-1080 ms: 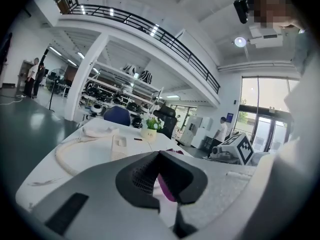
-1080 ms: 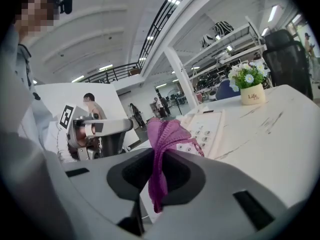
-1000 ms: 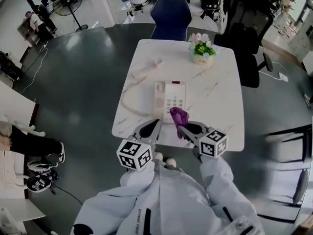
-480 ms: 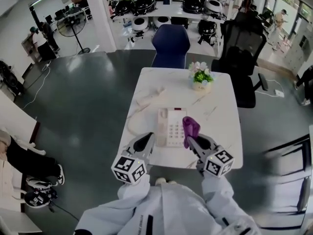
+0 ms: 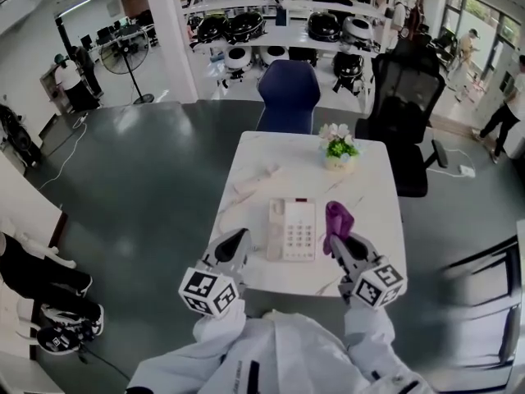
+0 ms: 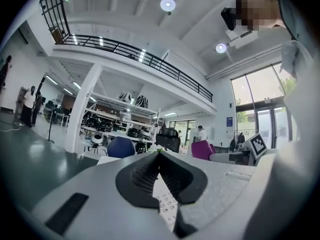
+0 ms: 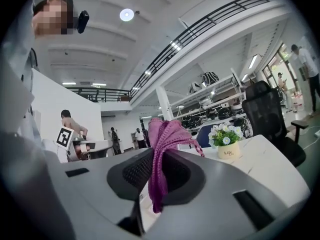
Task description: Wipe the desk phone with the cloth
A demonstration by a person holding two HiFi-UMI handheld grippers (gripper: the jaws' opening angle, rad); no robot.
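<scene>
Grey floor surrounds one white marble-patterned rectangular tabletop.

Chairs at its far edge: two, one blue upholstered chair and one black mesh office chair.

Items on the tabletop, counted:
- One white desk phone with a keypad, lying flat near the front edge, roughly centred.
- One white handset, off the cradle, lying to the far left of the phone.
- One white cord, curving along the left side between handset and phone.
- One small cream pot of white and green flowers, upright at the far edge, well apart from the phone.

Claws: two, each with one marker cube, both at the near edge of the tabletop.

Left claw: sits just left of the phone. In the left gripper view the jaw tips meet at the top with nothing between them. The phone's keypad shows through the gap lower down.

Right claw: sits just right of the phone. It is closed on one purple knitted cloth. In the right gripper view the cloth is pinched between the two dark pads. Part of it bunches above the jaws and a strip hangs down below them.

Cloth position: beside the phone's right edge in the head view. Contact with phone or tabletop cannot be told.
</scene>
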